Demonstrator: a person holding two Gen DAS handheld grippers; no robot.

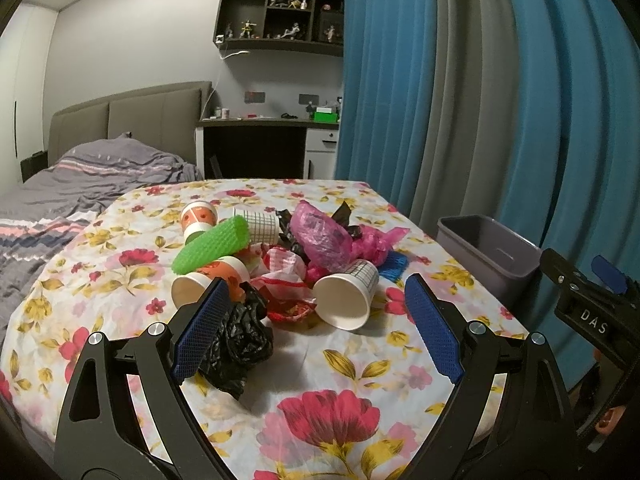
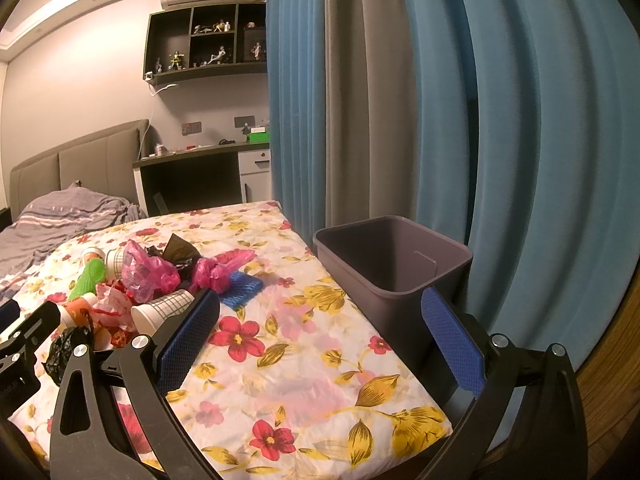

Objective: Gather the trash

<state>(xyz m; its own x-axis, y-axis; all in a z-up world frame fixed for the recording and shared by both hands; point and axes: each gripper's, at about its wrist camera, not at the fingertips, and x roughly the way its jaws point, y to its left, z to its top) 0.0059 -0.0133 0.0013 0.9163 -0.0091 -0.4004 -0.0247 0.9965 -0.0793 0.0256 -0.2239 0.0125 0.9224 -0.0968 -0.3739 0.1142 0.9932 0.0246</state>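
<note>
A heap of trash lies on the flowered tablecloth (image 1: 344, 412): a checked paper cup (image 1: 348, 296) on its side, an orange cup (image 1: 208, 280), a green foam net (image 1: 212, 246), a pink plastic bag (image 1: 324, 236), a crumpled black bag (image 1: 240, 340) and a blue foam net (image 1: 394, 264). My left gripper (image 1: 316, 328) hangs open just in front of the heap, nothing between its fingers. In the right wrist view my right gripper (image 2: 320, 340) is open too, over the table's right part, with the grey bin (image 2: 394, 264) beside its right finger. The heap (image 2: 152, 280) sits to its left.
The bin (image 1: 486, 252) stands off the table's right edge against blue and grey curtains (image 1: 480, 100). A bed (image 1: 60, 200) lies to the left, with a desk (image 1: 264, 136) and wall shelves (image 1: 280, 16) behind. The right gripper's body (image 1: 592, 312) shows at the right edge.
</note>
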